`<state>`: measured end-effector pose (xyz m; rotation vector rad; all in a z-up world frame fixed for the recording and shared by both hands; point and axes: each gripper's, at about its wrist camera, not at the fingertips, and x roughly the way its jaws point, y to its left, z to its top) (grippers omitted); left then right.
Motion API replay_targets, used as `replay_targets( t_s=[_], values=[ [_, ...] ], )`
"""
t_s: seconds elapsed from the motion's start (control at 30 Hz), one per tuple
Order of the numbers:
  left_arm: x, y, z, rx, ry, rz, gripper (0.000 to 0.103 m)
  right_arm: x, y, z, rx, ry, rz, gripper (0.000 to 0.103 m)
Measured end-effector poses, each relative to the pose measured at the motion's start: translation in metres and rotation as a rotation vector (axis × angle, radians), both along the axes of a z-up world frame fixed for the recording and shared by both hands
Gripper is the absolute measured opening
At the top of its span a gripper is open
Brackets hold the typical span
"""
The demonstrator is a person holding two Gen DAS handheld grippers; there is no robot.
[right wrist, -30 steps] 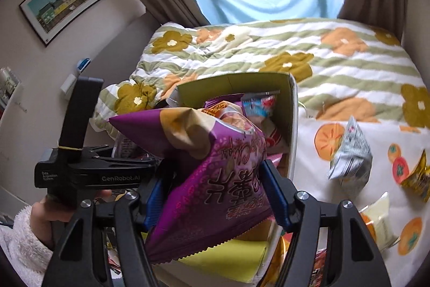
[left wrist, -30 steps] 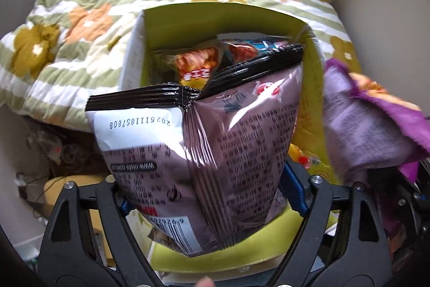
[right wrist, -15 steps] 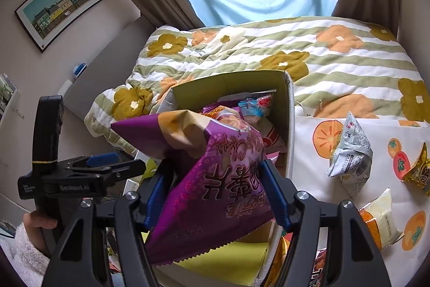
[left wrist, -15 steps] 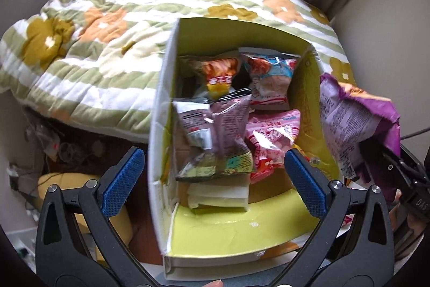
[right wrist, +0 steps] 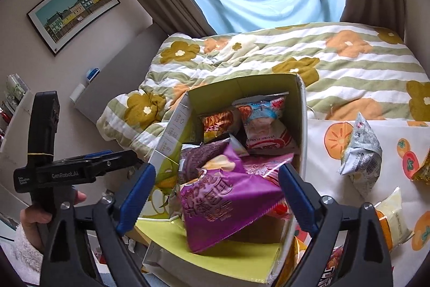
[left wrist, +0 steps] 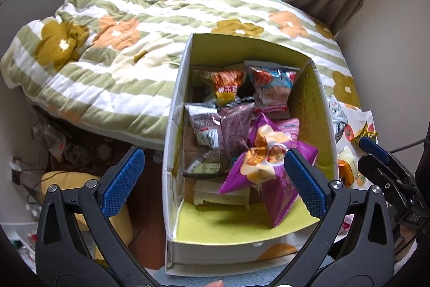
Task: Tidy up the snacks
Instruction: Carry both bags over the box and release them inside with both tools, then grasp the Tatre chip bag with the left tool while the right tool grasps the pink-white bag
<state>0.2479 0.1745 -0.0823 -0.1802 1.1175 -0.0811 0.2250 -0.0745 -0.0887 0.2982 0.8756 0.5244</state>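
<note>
Right wrist: purple bag (right wrist: 228, 203) loose in box (right wrist: 302, 125) between spread right gripper (right wrist: 215, 195); left gripper (left wrist: 215, 176) spread, empty.

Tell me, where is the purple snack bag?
The purple snack bag lies inside the cardboard box, near its front, beside the brown bag.

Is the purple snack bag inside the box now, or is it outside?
Inside. The purple snack bag lies in the box on other packets, tilted. The right gripper is open around it, not gripping.
</note>
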Motion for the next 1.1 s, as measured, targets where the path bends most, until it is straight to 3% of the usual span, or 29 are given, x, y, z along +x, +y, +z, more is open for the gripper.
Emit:
replay_targets(
  t_s=[0.5,0.8,1.1],
  values=[
    [-0.02,-0.038,-0.004,-0.029,-0.018,-0.093,0.103,-0.038,-0.023,0.012,-0.078,-0.05,-0.083,0.091],
    [-0.044,-0.12,0.011,-0.016,-0.064,-0.159,0.103,-0.068,-0.108,0.026,-0.092,-0.101,-0.175,0.091],
    [-0.081,-0.213,-0.009,-0.013,-0.004,-0.136,0.103,-0.091,-0.187,0.007,-0.128,-0.054,-0.154,0.093]
  ],
)
